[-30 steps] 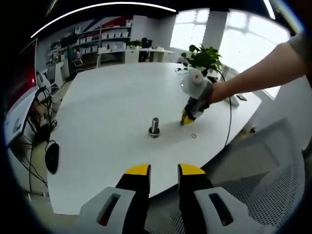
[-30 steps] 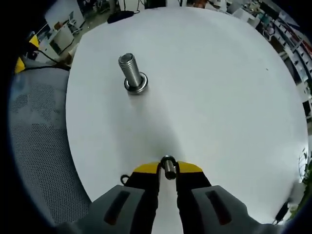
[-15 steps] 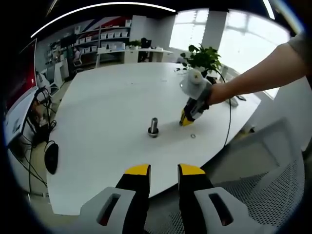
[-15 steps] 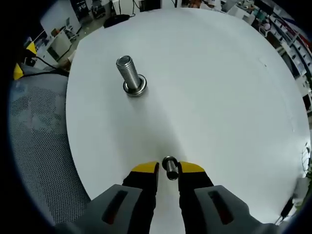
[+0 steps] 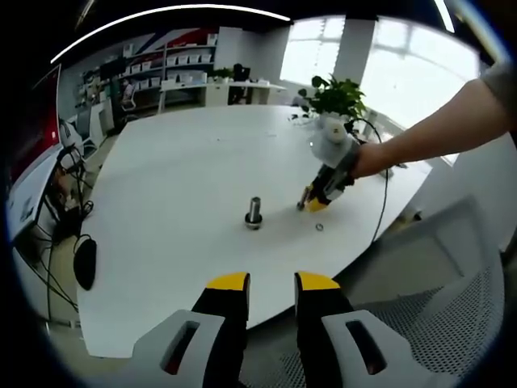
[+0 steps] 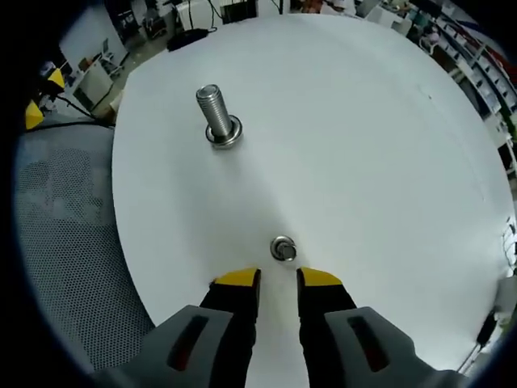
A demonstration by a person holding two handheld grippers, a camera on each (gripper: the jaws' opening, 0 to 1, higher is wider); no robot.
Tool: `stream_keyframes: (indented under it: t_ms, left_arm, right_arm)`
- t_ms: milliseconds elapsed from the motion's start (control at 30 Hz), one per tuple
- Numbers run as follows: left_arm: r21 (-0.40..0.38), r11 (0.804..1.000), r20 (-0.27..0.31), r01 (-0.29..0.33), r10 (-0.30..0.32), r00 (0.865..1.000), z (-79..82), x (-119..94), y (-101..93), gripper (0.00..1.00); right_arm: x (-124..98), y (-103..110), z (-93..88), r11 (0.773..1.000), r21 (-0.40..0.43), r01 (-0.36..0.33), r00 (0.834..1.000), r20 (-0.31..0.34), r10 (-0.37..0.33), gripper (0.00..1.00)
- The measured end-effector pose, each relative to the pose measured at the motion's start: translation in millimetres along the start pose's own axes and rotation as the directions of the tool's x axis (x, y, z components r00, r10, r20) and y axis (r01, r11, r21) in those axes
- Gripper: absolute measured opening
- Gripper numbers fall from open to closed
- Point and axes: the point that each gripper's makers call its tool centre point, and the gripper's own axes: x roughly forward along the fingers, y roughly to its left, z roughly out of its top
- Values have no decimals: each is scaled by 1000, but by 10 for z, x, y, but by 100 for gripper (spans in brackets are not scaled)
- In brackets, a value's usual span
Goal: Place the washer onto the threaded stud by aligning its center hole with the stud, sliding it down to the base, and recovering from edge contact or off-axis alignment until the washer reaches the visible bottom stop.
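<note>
Shiny metal washer (image 6: 283,249) and threaded stud (image 6: 218,115) on smooth matt white table (image 6: 363,145)

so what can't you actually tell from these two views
- Whether the washer lies flat or leans: right gripper view, too small; in the left gripper view a mere speck.
- Whether a washer already sits at the stud base: the flange there blurs together.
- The right gripper tips in the left gripper view: too small to judge the jaw gap.
- The left gripper: its base is cut off by the bottom edge.
</note>
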Motion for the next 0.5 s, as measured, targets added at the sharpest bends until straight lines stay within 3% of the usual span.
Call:
stream_keyframes:
  t_ms: [500]
  left_arm:
    - [0,1000,3,-3,3,1000,1,-5,7,19]
  right_arm:
    - [17,372,-74,998,-41,-54,998,26,56,24]
